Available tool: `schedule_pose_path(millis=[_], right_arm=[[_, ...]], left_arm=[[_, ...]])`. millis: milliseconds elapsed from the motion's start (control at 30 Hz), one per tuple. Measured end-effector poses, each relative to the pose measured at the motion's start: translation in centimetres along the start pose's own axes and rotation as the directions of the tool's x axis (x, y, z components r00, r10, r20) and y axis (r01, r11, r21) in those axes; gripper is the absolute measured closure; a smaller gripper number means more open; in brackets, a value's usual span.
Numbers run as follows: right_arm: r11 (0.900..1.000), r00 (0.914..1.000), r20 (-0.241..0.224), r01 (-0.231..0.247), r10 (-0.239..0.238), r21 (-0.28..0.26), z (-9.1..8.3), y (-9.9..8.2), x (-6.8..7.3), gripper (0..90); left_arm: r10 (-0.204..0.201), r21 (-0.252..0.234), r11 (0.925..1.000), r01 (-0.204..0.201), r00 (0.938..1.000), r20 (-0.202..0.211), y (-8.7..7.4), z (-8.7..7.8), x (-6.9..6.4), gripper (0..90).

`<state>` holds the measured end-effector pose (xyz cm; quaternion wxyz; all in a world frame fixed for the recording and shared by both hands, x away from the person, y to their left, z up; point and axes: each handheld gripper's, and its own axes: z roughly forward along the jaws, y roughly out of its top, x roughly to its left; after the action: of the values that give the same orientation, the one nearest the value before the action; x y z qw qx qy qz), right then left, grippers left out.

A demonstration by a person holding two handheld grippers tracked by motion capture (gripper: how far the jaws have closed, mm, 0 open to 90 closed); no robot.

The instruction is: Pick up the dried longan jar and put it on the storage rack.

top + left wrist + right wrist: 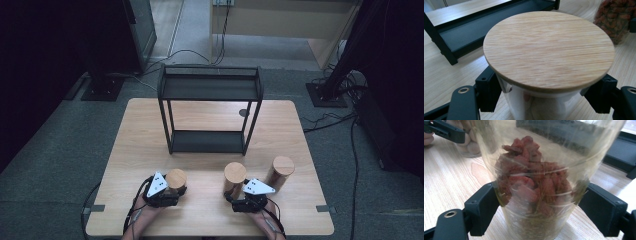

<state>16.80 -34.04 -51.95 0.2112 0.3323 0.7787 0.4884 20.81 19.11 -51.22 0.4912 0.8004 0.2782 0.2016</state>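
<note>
The round pale wooden lid (pixel 549 47) of a clear glass jar sits closest to the lens in the left gripper view, and it hides most of the jar beneath; just a strip of glass wall shows under its rim, with pale contents too blurred to name. The left gripper (pixel 544 97) has its black jaws clamped on that glass, one on each side just below the lid. In the high view this jar stands at the near left of the light wooden table (pixel 150 130).

In the right gripper view, the right gripper (pixel 536 212) has its jaws pressed on the lower wall of a second clear glass jar filled with dried red fruit (pixel 534 182); its top is cut off by the frame edge. From above it stands near the middle of the near edge, capped with wood.

A third wood-lidded jar (pixel 281 171) stands just right of it, untouched, its contents hard to make out. Behind, a black two-tier metal rack (pixel 210 107) stands mid-table
</note>
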Motion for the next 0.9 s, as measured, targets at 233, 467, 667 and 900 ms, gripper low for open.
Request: schedule_pose_path(millis=[233, 467, 667, 900], right_arm=[[1.0, 1.0, -0.003, 0.001, -0.001, 0.006, 0.0, 0.1, 0.0, 17.1], [1.0, 1.0, -0.006, -0.007, 0.007, 0.004, 0.0, 0.1, -0.1, 17.1], [1.0, 0.9999, -0.009, -0.008, 0.008, 0.002, 0.0, 0.0, -0.2, 17.1], [1.0, 0.9999, -0.008, -0.008, 0.008, 0.006, 0.0, 0.1, -0.1, 17.1]], left_arm=[[0.008, 0.002, 1.0, -0.008, 1.0, -0.005, 0.4, -0.2, -0.3, 25.6], [0.006, 0.004, 1.0, -0.006, 1.0, -0.001, 0.7, -0.2, -0.2, 25.6], [-0.004, 0.006, 1.0, 0.004, 1.0, 0.003, 1.2, -0.3, 0.0, 25.6], [-0.018, 0.01, 0.9998, 0.018, 0.9998, 0.003, 2.0, -0.2, 0.2, 25.6]])
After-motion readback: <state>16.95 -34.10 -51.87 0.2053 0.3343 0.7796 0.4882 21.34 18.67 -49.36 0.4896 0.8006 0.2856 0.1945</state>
